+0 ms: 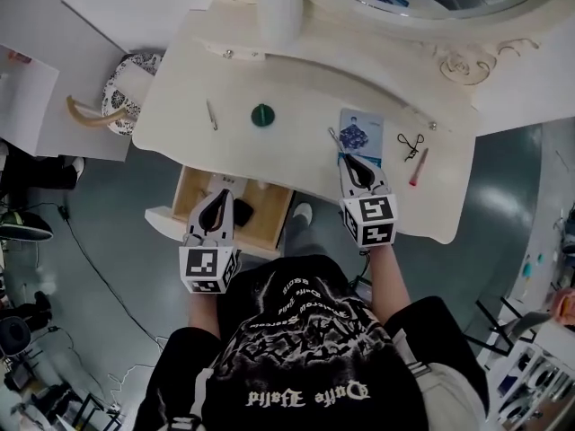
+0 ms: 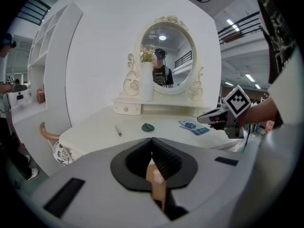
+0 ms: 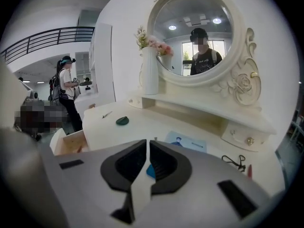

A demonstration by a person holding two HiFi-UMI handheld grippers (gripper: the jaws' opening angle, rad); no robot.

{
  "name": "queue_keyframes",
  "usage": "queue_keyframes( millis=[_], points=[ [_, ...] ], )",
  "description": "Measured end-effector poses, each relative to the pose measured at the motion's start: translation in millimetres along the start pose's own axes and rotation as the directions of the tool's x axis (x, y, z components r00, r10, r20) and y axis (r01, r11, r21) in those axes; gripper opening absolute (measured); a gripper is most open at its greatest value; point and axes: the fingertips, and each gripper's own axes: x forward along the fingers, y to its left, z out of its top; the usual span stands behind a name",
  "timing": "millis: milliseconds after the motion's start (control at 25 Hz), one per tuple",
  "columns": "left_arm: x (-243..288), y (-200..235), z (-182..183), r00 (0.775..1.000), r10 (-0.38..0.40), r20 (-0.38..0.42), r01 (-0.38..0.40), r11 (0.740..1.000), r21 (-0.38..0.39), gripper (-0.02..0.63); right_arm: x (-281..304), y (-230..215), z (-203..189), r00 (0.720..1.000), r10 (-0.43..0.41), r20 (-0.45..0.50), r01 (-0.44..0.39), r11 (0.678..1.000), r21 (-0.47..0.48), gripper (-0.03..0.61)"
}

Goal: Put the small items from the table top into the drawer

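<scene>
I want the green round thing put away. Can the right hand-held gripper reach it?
Probably yes. Only bare table top lies between the right hand-held gripper and the green round thing; its shut jaws would need to open first.

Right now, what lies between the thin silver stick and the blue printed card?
A dark green round disc on the white table top, nearer the stick; the head view shows it.

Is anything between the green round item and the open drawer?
The table top between the green round item and the drawer is bare. Only the left tool, shut, hangs over the drawer's left part; its right part looks free.
</scene>
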Motion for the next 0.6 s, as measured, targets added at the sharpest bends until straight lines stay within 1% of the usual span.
queue_keyframes(
  millis=[80,120,160,200,600],
  points=[
    [-0.9,3.1,-2.2,1.0,0.02,-0.006,-0.02,1.0,-0.005,0.015,6.5,-1.0,0.6,1.0,0.018,-0.013,-0.018,1.0,-0.001,0.025],
    [-1.1,4.3,-3.7,1.0,0.029,-0.011,-0.029,1.0,-0.006,0.015,9.7,-2.1,0.3,0.999,0.024,-0.021,-0.024,1.0,-0.002,0.043],
    [-1.0,5.3,-5.1,0.999,0.037,-0.015,-0.037,0.999,-0.007,0.015,13.0,-3.7,-0.1,0.999,0.028,-0.029,-0.028,1.0,-0.002,0.076],
    [-1.0,6.2,-6.5,0.999,0.045,-0.02,-0.045,0.999,-0.008,0.015,16.1,-5.6,-0.7,0.999,0.029,-0.036,-0.029,1.0,-0.004,0.087],
    [-3.4,8.6,-15.5,0.991,0.12,-0.06,-0.122,0.992,-0.027,0.015,42.8,-15.9,-12.1,0.986,0.08,-0.148,-0.086,0.996,-0.034,0.089]
  ],
)
